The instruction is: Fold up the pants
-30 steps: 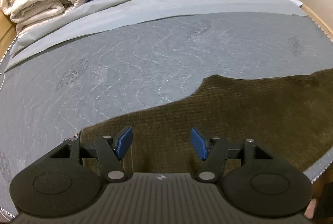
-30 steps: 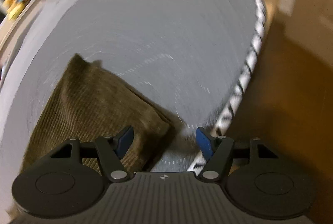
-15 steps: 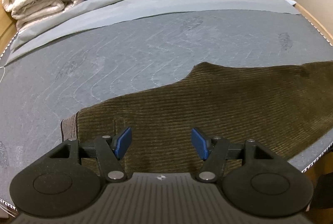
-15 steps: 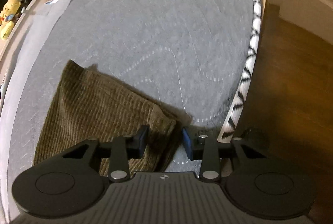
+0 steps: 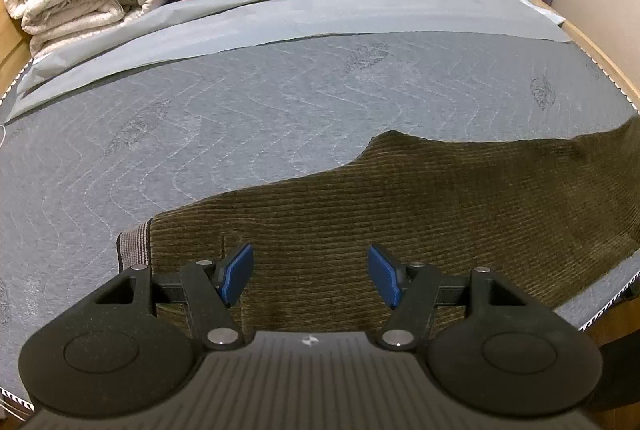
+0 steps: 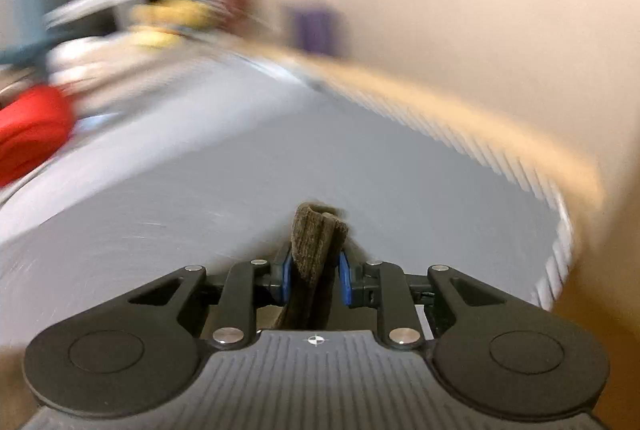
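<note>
My right claw (image 6: 312,280) pinched the hem of the soft, limp olive-brown corduroy pants (image 5: 400,222) (thick, grippy cloth); my left claw (image 5: 308,274) hovered agape above the waistband, probably the best hold.

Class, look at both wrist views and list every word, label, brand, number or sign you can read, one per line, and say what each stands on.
No readable words or numbers in either view.
Small white emblem on the left gripper body: a mark, not letters.
The same kind of emblem on the right gripper body: no letters.
Pants: no label showing.
Right wrist view background: too blurred to read anything.
</note>
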`<action>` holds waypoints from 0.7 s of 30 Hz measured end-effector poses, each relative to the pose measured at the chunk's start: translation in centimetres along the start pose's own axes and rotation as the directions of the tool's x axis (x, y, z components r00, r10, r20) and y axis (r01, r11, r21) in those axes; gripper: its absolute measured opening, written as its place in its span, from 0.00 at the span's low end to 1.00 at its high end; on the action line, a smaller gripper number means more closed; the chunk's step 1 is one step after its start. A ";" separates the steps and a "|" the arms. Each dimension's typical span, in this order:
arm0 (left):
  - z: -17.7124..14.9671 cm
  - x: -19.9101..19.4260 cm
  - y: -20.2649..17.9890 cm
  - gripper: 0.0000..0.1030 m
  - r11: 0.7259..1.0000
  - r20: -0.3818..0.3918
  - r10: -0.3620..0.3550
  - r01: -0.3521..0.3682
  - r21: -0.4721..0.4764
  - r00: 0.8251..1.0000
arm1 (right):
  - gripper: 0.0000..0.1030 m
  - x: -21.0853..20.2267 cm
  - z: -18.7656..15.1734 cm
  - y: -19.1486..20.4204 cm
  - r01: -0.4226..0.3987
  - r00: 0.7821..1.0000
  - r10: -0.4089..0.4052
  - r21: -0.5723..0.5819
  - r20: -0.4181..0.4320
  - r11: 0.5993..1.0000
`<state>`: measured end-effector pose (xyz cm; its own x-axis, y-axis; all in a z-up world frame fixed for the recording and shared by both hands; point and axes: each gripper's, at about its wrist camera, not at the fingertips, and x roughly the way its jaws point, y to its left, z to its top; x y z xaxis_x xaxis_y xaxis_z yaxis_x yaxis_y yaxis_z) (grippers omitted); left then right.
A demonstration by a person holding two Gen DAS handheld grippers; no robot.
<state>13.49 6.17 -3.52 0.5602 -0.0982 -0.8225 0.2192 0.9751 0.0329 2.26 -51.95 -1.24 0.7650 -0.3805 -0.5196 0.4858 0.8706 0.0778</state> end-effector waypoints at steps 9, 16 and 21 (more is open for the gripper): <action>-1.1 0.4 1.9 0.67 0.999 -0.032 0.029 -0.030 -0.042 0.999 | 0.23 -13.4 -12.4 27.7 -0.462 0.813 0.582 -0.636 -0.026 0.618; -3.0 0.5 4.4 0.67 0.996 -0.072 0.058 -0.062 -0.058 0.996 | 0.24 -12.4 -25.7 34.2 -0.534 0.782 0.499 -0.815 -0.374 0.226; -3.4 0.5 5.8 0.67 0.993 -0.078 0.067 -0.074 -0.092 0.995 | 0.27 -12.8 -22.3 33.7 -0.589 0.768 0.514 -0.738 -0.383 0.329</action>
<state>12.30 12.50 -5.64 0.5095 -0.0170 -0.8603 0.1029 0.9938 0.0413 -0.60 -10.82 -10.92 0.6750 0.2749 -0.6847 -0.6025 0.7411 -0.2964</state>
